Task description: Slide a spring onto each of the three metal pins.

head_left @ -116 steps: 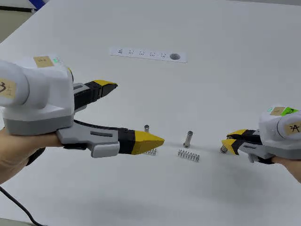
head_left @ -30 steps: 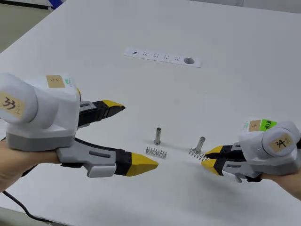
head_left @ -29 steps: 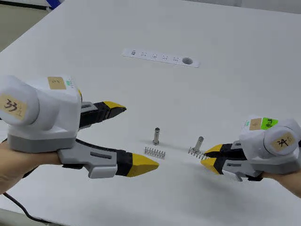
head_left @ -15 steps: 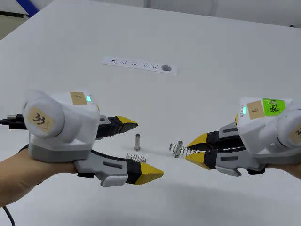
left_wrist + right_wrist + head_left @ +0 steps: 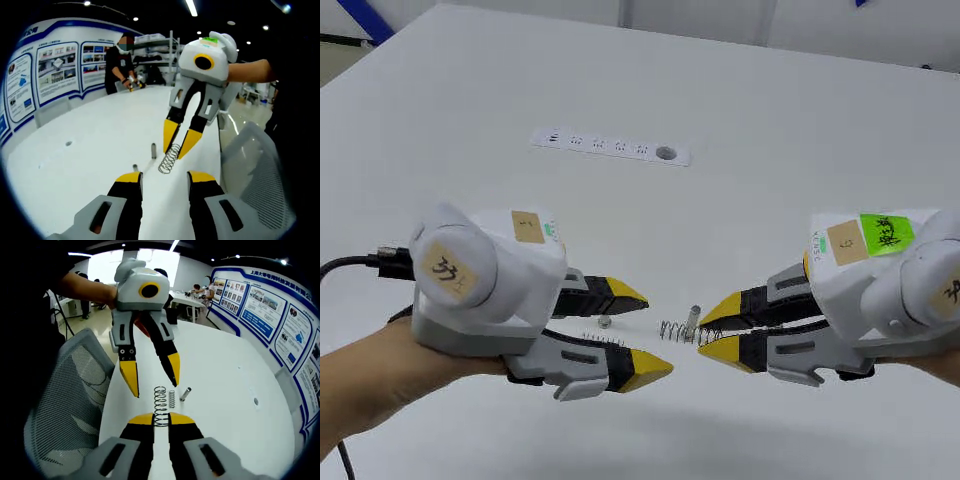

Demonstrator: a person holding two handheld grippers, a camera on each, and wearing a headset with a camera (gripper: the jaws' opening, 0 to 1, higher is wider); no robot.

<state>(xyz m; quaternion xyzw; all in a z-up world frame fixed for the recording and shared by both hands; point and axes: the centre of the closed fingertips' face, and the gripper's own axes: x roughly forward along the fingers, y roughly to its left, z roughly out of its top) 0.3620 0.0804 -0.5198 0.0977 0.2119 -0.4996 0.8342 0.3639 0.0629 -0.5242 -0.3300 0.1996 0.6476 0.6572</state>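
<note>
My right gripper (image 5: 713, 333) is shut on one end of a small steel spring (image 5: 678, 331), which sticks out from its yellow tips toward the left gripper. In the right gripper view the spring (image 5: 160, 405) rises straight from between the jaws of that gripper (image 5: 161, 420). A short metal pin (image 5: 694, 315) stands just behind the spring. A second pin (image 5: 605, 322) stands further left, with another spring (image 5: 600, 340) lying on the table beside it. My left gripper (image 5: 640, 332) hangs open facing the right one, nothing between its fingers; its own view shows the held spring (image 5: 169, 159) just ahead.
A white power strip (image 5: 610, 146) lies flat at the far middle of the white table (image 5: 770, 150). A grey mesh chair (image 5: 250, 170) stands off the table's near edge. A person (image 5: 120, 65) works at another bench in the background.
The right gripper has lifted the spring off the table and moved left with it, past the nearer pin. The left gripper has drawn closer, still open.
</note>
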